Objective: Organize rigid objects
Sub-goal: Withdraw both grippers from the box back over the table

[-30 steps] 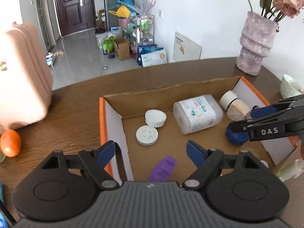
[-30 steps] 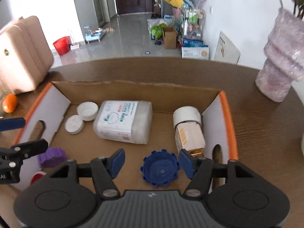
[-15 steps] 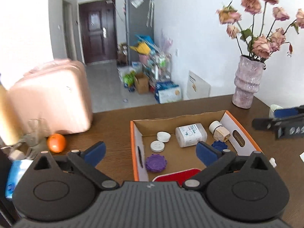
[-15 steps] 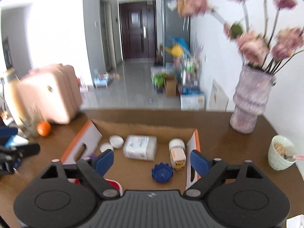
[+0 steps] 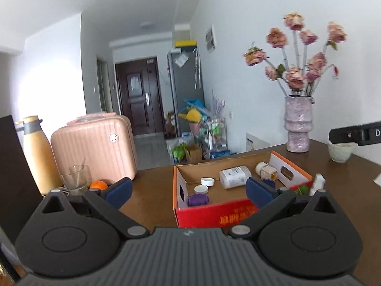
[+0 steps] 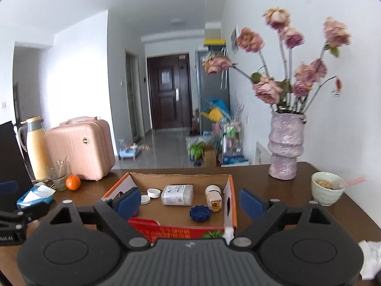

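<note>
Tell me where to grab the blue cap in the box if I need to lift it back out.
Take the blue cap across its scalloped rim, coming straight down from above. It lies flat on the floor of the cardboard box, so only its rim offers opposing sides. Set the right gripper so one finger drops on the clear side toward the white bottle; the small jar crowds the other side.

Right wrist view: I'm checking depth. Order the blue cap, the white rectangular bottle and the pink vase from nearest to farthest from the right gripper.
1. blue cap, in the box's near part.
2. white rectangular bottle, lying mid-box.
3. pink vase, on the table's far right.
</note>
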{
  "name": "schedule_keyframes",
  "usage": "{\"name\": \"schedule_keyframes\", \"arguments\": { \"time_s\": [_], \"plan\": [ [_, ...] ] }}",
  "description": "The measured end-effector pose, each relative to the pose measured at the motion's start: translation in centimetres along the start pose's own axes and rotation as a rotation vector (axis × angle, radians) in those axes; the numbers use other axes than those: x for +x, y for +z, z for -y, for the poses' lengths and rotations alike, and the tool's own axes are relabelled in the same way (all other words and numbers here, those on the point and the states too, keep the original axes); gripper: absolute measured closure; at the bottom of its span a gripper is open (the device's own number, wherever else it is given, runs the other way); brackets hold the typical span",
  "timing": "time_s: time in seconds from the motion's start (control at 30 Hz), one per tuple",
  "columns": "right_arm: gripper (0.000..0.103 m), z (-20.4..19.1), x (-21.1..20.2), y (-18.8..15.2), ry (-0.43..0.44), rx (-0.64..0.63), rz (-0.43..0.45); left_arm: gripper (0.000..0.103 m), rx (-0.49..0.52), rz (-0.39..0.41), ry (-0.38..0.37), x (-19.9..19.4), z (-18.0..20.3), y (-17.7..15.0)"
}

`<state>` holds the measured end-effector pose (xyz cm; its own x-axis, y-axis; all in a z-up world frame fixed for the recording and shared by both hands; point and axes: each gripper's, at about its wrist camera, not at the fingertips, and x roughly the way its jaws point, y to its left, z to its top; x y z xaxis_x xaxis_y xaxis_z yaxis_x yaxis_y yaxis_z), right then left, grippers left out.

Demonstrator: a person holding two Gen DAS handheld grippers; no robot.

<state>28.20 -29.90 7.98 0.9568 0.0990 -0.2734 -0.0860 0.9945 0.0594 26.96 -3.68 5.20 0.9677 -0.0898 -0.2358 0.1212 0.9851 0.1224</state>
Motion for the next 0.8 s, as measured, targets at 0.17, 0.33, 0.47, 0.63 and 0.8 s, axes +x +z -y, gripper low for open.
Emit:
{"name": "schedule_keyframes", "arguments": {
  "time_s": [0.17,0.33,0.47,0.63,0.8],
  "plan": [
    [0.003,-0.3,-5.4,-5.5,-0.017,0.035,0.082,0.0,-0.021,0.102,0.001,-6.3,0.2,-3.9],
    [0.001,-1.9,-9.5,-11.1,-0.016,0.086,0.083,0.0,-0.022,0.133,0.015,-10.4,-0.2,-8.2],
    [0.001,-3.4,-11.4,-14.4,-0.008,0.088,0.047,0.0,-0.033,0.086,0.038,-11.4,-1.0,-11.0],
    [0.001,-5.1,-12.0,-15.4,0.012,-0.015,0.051,0.0,-0.06,0.057,0.036,-11.8,-1.9,-12.3],
    [0.0,-4.8,-11.9,-15.4,0.003,0.024,0.05,0.0,-0.082,0.053,0.067,-11.5,-2.4,-12.1]
  ]
}}
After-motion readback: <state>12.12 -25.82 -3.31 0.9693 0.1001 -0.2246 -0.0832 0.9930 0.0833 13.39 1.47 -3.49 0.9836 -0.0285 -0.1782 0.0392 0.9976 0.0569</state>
